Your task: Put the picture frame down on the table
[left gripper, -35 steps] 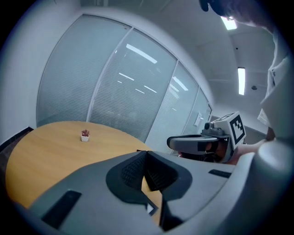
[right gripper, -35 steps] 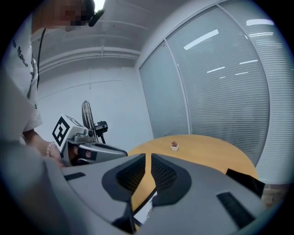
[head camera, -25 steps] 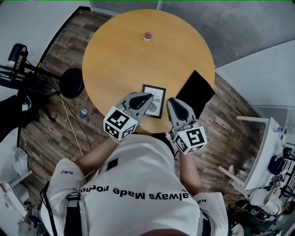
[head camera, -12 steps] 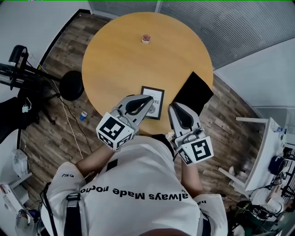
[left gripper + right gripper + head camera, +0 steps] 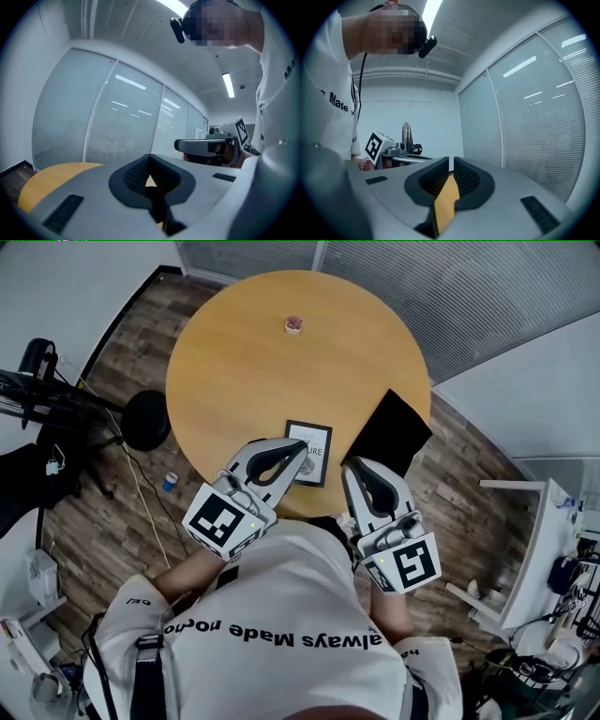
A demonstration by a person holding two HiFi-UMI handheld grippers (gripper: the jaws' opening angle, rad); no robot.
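Both grippers have pulled back toward the lower frame since a second ago and now show larger in the head view, uncovering more of the picture frame (image 5: 314, 444). It lies flat on the round wooden table (image 5: 244, 362), near the table's lower edge, just left of a black panel (image 5: 394, 430).

The left gripper (image 5: 298, 450) has its jaws pressed together on nothing. The right gripper (image 5: 352, 469) is likewise closed and empty, with only tabletop showing past its pads.

I judge the frame light and stiff, with a thin black border and probably a glazed, breakable front. Lying flat, it offers little to pinch, so I would take it by the border at the side nearest the table edge.

The print inside the frame is too small to read. The white shirt (image 5: 281, 615) carries the words "always Made", and each gripper's cube bears square markers.
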